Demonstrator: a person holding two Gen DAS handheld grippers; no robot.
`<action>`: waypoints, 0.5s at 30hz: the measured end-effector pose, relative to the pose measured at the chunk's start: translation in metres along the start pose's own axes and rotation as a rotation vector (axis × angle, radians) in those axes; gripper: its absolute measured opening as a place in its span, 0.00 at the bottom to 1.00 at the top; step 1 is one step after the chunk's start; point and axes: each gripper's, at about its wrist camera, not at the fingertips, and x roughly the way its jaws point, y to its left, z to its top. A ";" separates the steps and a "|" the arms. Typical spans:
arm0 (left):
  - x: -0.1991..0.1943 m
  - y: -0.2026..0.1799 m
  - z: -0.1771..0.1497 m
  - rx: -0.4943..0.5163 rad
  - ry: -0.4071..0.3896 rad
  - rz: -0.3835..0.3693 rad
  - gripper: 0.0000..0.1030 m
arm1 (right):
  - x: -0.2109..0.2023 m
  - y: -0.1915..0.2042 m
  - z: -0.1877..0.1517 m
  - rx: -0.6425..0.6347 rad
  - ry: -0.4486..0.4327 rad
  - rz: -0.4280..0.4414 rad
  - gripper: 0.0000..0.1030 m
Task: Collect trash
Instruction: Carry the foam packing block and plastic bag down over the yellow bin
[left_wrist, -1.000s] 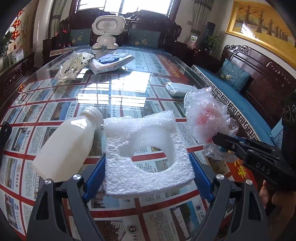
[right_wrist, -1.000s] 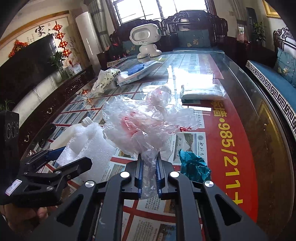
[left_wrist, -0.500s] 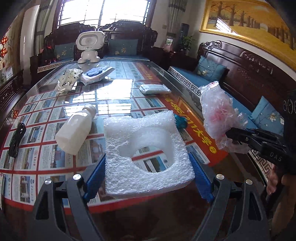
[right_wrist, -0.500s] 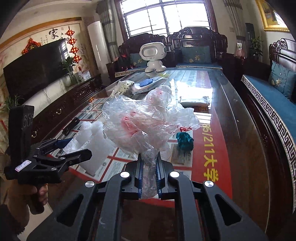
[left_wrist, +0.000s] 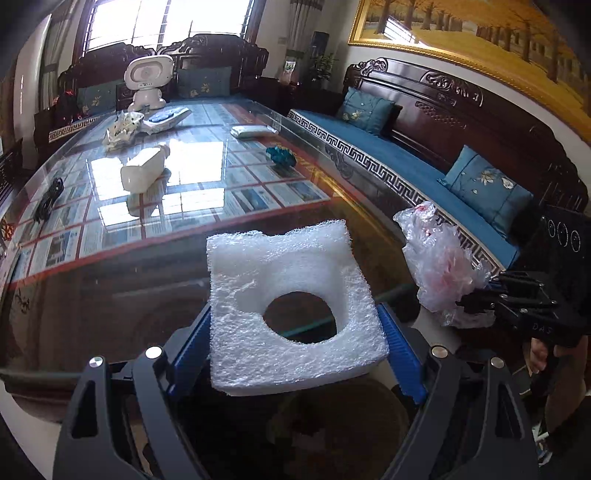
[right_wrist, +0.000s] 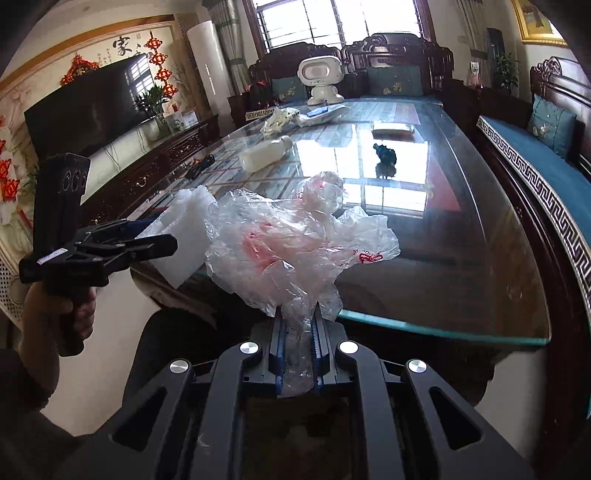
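Observation:
My left gripper (left_wrist: 293, 336) is shut on a white foam sheet (left_wrist: 288, 295) with a round hole, held in the air over the near end of the glass table (left_wrist: 147, 258). The foam also shows in the right wrist view (right_wrist: 181, 236). My right gripper (right_wrist: 298, 332) is shut on a crumpled clear plastic bag (right_wrist: 291, 243) with pink print, held just past the table's near edge; the bag shows in the left wrist view (left_wrist: 443, 266) to the right of the foam. A white bottle (left_wrist: 142, 170) and a teal crumpled wrapper (left_wrist: 281, 156) lie on the table.
Farther down the table lie a white crumpled bag (left_wrist: 122, 127), a white-blue packet (left_wrist: 166, 119), a folded white pack (left_wrist: 253, 131) and a black cable (left_wrist: 46, 199). A white toy robot (left_wrist: 147, 83) stands at the far end. A blue-cushioned wooden bench (left_wrist: 406, 158) runs along the right.
Both grippers have pulled back from the table with their loads, from over the newspaper area to the near edge. The bottle and teal wrapper stay on the table, now farther away.

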 end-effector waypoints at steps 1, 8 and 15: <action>-0.001 0.000 -0.010 -0.003 0.014 -0.012 0.82 | -0.001 0.003 -0.010 0.005 0.011 0.004 0.11; -0.003 -0.008 -0.089 -0.003 0.122 -0.076 0.82 | 0.028 0.013 -0.084 0.064 0.175 0.007 0.13; 0.016 -0.009 -0.136 -0.012 0.212 -0.088 0.82 | 0.076 0.014 -0.132 0.085 0.316 -0.047 0.55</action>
